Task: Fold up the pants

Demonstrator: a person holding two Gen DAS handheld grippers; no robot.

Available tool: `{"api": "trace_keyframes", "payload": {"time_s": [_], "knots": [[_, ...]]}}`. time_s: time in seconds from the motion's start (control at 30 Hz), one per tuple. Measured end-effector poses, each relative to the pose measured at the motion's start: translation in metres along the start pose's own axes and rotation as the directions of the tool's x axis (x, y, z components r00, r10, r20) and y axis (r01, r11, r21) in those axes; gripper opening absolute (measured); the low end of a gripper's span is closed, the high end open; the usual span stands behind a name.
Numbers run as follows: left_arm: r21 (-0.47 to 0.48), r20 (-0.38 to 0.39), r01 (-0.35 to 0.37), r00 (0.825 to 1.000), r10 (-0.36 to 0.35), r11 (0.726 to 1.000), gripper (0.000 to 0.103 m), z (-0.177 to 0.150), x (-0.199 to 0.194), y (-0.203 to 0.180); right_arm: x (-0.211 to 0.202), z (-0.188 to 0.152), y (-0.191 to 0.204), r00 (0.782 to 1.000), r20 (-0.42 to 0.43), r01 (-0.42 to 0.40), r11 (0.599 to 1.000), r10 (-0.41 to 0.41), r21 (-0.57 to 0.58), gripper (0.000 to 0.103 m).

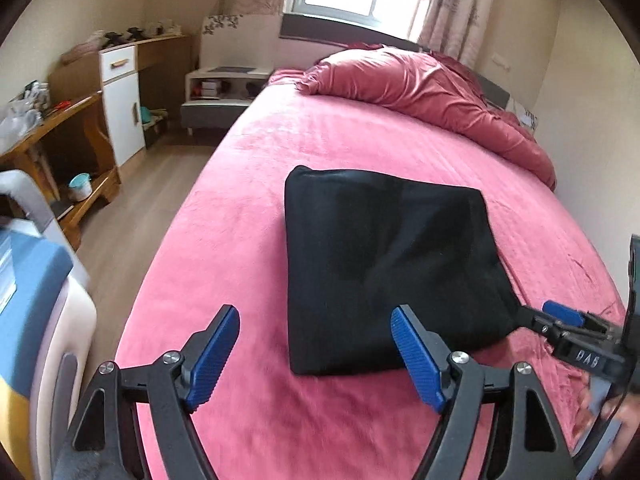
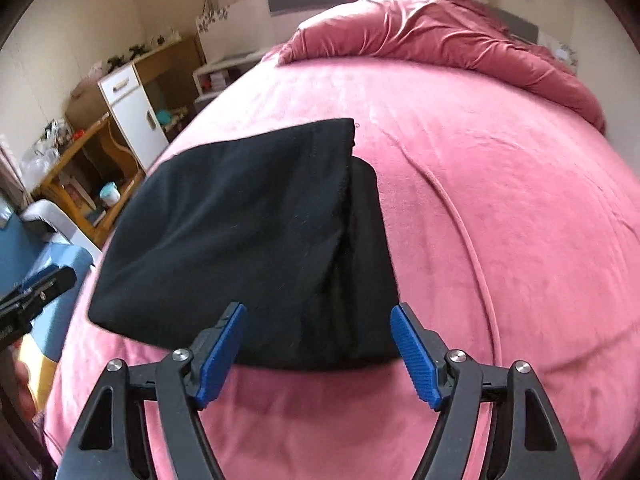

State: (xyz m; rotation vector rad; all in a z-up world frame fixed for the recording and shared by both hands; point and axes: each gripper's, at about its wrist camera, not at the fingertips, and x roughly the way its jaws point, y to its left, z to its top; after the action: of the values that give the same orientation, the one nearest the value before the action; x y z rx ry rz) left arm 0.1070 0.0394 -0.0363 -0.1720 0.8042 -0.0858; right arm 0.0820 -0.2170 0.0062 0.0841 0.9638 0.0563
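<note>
The black pants lie folded into a thick square bundle on the pink bed. They also show in the right wrist view, where an upper layer overlaps a lower one. My left gripper is open and empty, just in front of the bundle's near left corner. My right gripper is open and empty at the bundle's near edge; it also shows in the left wrist view at the bundle's right corner. The left gripper shows blurred in the right wrist view.
A rumpled pink duvet lies at the head of the bed by the window. A wooden desk, a white cabinet and a low nightstand stand left of the bed across the wood floor. A blue-and-white object is near left.
</note>
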Motion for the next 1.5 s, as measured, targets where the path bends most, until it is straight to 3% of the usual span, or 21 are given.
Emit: {"api": "trace_keyframes", "payload": {"time_s": [0.33,0.5,0.67,0.87,1.0,1.5], "knots": [[0.047,0.064,-0.038,0.997,0.035,0.998,0.080,-0.036,-0.056,-0.015,-0.055,-0.056,0.044,0.993,0.084,0.088,0.996,-0.088,0.003,0.081],[0.017,0.048,-0.014,0.999,0.014,1.000,0.080,-0.051,-0.067,-0.013,-0.068,-0.073,0.056,0.989,0.102,0.110,0.994,-0.108,-0.017,0.082],[0.073,0.053,-0.134,0.990,0.130,0.988,0.080,-0.063,-0.068,-0.023,-0.065,-0.086,0.067,0.990,0.093,0.112,0.993,-0.108,-0.037,0.082],[0.072,0.064,-0.168,0.984,0.164,0.983,0.080,-0.067,-0.069,-0.024,-0.065,-0.096,0.069,0.990,0.089,0.115,0.993,-0.111,-0.034,0.082],[0.052,0.065,-0.131,0.990,0.127,0.990,0.080,-0.069,-0.072,-0.022,-0.069,-0.099,0.067,0.988,0.100,0.118,0.993,-0.115,-0.028,0.082],[0.053,0.063,-0.145,0.988,0.142,0.988,0.080,-0.073,-0.074,-0.022,-0.072,-0.102,0.065,0.986,0.111,0.129,0.991,-0.124,-0.035,0.082]]}}
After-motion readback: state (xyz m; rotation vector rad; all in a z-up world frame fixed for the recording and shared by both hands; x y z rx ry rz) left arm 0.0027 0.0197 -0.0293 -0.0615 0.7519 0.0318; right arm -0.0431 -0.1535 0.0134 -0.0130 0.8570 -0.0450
